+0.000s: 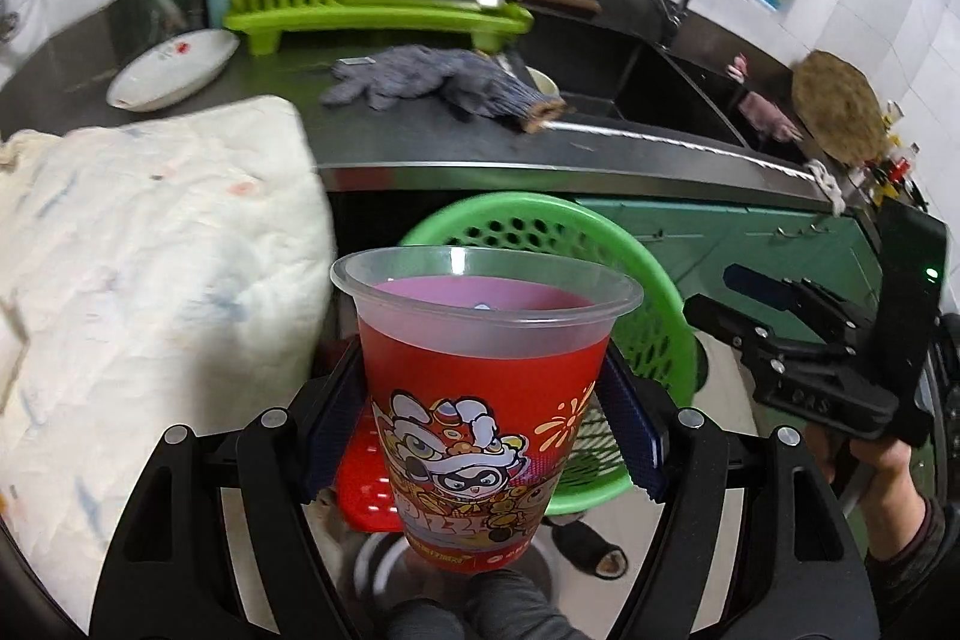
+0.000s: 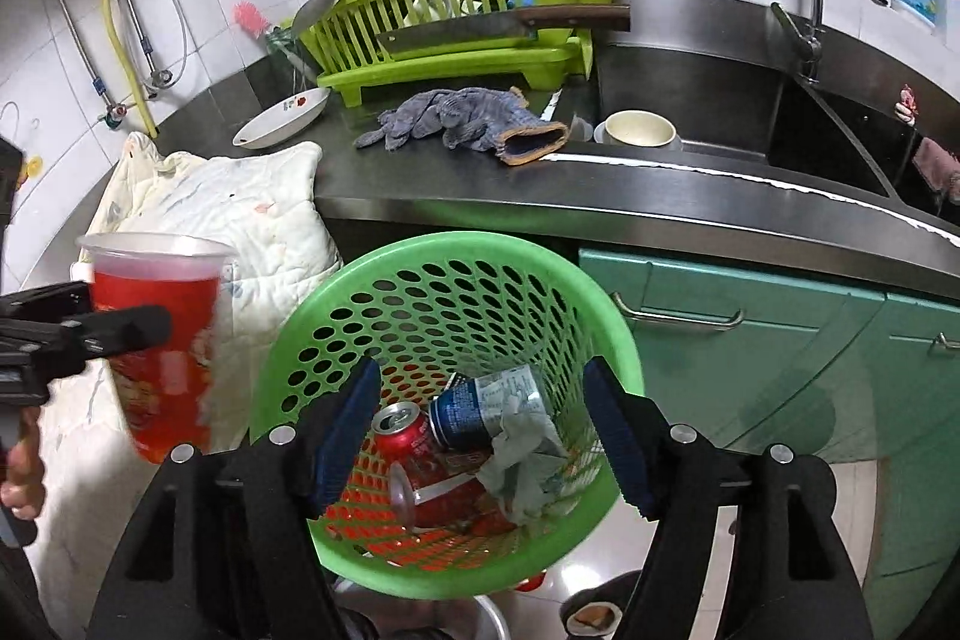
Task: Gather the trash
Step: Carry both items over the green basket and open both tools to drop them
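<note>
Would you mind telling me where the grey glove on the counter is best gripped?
Grip the glove at its open cuff, coming from above and the counter's front edge. It lies flat, and the cuff nearest that edge stands up as a raised rim.

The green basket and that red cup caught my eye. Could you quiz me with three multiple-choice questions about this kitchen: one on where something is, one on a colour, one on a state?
1. Where do the crushed cans lie?
A. in the green basket
B. in the sink
C. on the plate

2. What colour is the dish rack?
A. blue
B. lime green
C. white

3. What is the left gripper doing?
A. hanging empty
B. gripping the red cup
C. gripping the glove

Answers: 1 A, cans rest on its bottom. 2 B, bright lime plastic. 3 B, pads press its sides.
</note>
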Motion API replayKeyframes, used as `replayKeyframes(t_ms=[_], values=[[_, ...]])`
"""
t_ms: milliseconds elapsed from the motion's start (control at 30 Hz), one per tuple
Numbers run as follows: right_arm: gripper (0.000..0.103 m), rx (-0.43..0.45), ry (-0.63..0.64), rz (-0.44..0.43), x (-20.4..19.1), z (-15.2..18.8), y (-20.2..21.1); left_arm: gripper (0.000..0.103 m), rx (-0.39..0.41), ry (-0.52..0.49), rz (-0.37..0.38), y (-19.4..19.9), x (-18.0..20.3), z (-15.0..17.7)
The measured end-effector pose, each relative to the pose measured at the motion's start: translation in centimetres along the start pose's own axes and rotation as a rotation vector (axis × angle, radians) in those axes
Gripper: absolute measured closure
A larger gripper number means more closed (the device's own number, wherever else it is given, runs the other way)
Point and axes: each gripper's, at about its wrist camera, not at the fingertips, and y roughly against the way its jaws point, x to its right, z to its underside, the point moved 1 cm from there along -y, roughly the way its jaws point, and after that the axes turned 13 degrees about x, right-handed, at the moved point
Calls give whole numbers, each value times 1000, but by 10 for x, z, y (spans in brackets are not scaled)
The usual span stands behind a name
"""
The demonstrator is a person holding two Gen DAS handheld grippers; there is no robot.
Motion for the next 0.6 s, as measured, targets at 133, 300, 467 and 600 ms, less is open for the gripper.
replayKeyframes(t_ms=[133,300,467,600], values=[[35,10,-15,-1,8,2,8,30,-46,-24,-2,-26,17,6],[34,13,-25,-1,15,5,13,24,-92,-26,2,-45,24,13],[34,14,-31,-6,15,8,16,21,-102,-32,0,-47,25,20],[34,15,-27,-12,11,9,18,17,-79,-48,-8,-35,21,20]])
